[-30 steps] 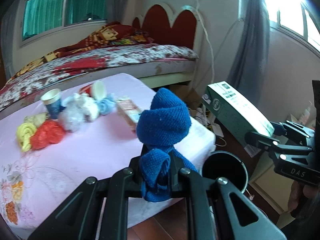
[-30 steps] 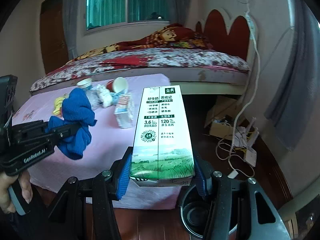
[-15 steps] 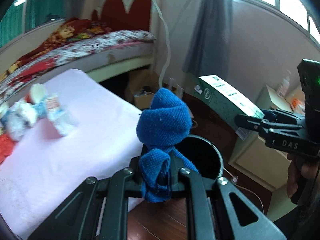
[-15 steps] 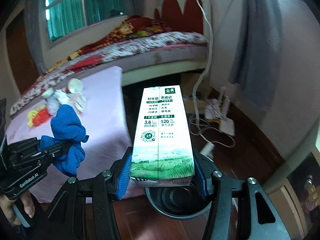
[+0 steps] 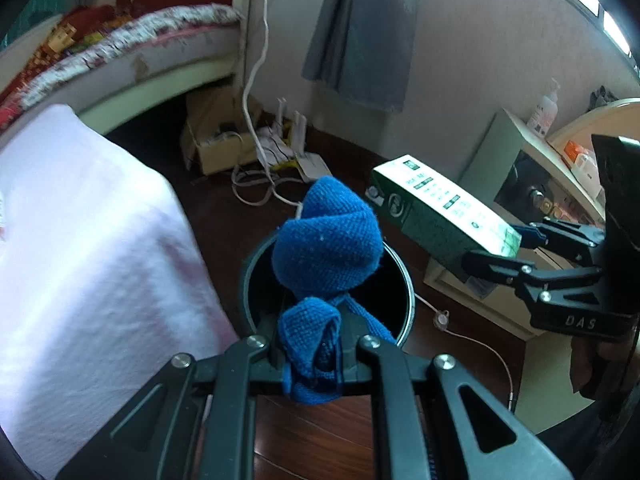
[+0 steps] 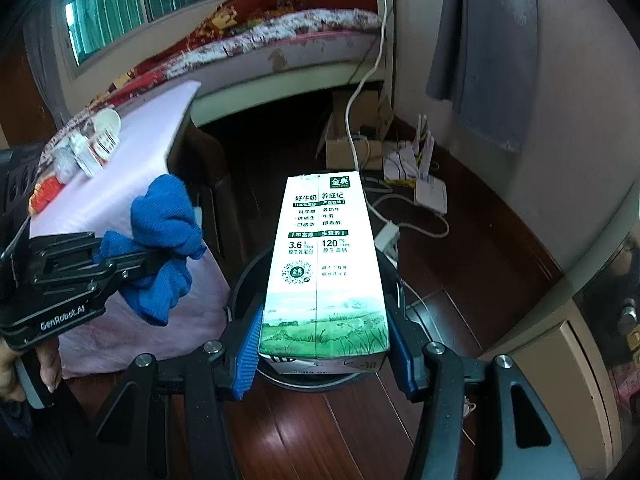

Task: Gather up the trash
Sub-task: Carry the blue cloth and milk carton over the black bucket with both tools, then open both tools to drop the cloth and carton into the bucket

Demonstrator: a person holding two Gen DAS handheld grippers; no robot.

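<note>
My left gripper [image 5: 314,354] is shut on a crumpled blue cloth [image 5: 326,244] and holds it over the round black trash bin [image 5: 404,280] on the floor. My right gripper [image 6: 324,354] is shut on a green and white milk carton [image 6: 324,256], held above the same bin [image 6: 244,284]. The carton [image 5: 440,210] shows at the right of the left wrist view, the cloth [image 6: 164,236] at the left of the right wrist view. More trash [image 6: 86,152], cups and wrappers, lies on the pink-covered table [image 6: 152,140].
The pink table [image 5: 80,240] stands just left of the bin. A bed [image 6: 280,36] lies behind. Cables, a router [image 6: 430,196] and a cardboard box [image 5: 216,148] sit on the wooden floor by the wall. A cabinet [image 5: 532,152] stands at the right.
Both grippers have swung right and down from the table towards the bin, still holding the cloth and the carton. The bin now sits directly below both.
</note>
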